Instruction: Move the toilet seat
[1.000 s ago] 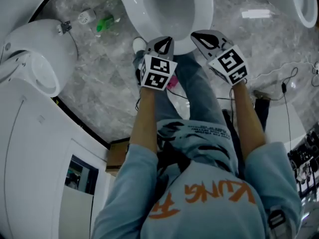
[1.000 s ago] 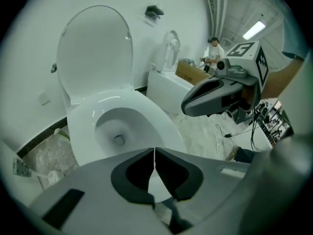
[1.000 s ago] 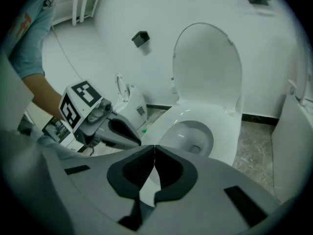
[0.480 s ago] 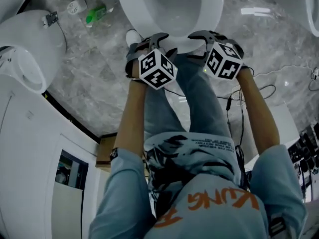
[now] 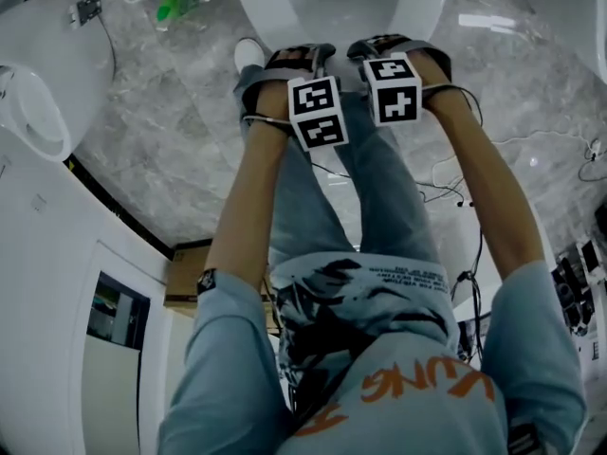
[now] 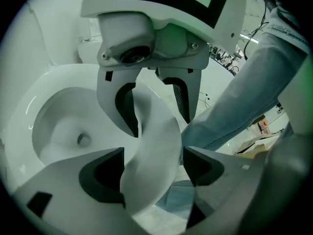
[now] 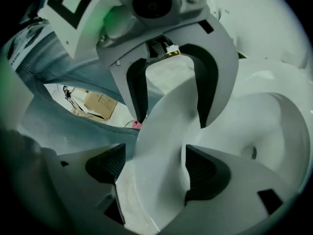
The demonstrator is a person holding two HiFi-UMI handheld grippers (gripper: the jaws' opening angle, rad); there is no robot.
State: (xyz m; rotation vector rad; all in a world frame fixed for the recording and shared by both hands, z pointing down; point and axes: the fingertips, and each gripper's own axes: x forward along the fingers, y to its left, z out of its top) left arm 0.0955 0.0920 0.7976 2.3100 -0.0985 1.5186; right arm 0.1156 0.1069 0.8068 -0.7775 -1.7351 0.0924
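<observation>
The left hand-held gripper (image 6: 154, 173) has its jaws spread wide, having just been opening, and the front edge of the toilet seat (image 6: 157, 131) runs between them. The seat lies close against the pad on the bowl side, while a gap shows beside the outer pad, so nothing is pinched. The right hand-held gripper (image 7: 155, 168) stands the same way: its jaws are wide, also just opening. The same white band passes between them near the bowl-side pad, with floor visible through the gap on the other side. The two hand-held grippers face each other along that front edge, close together, each carrying one marker cube (image 5: 318, 112). The seat lies flat on the single toilet bowl (image 6: 58, 126) in front of the person's knees. On the grey marble floor (image 5: 180, 150) lies one green bottle (image 5: 176, 6), and one further white fixture (image 5: 43, 74) stands at the left.
</observation>
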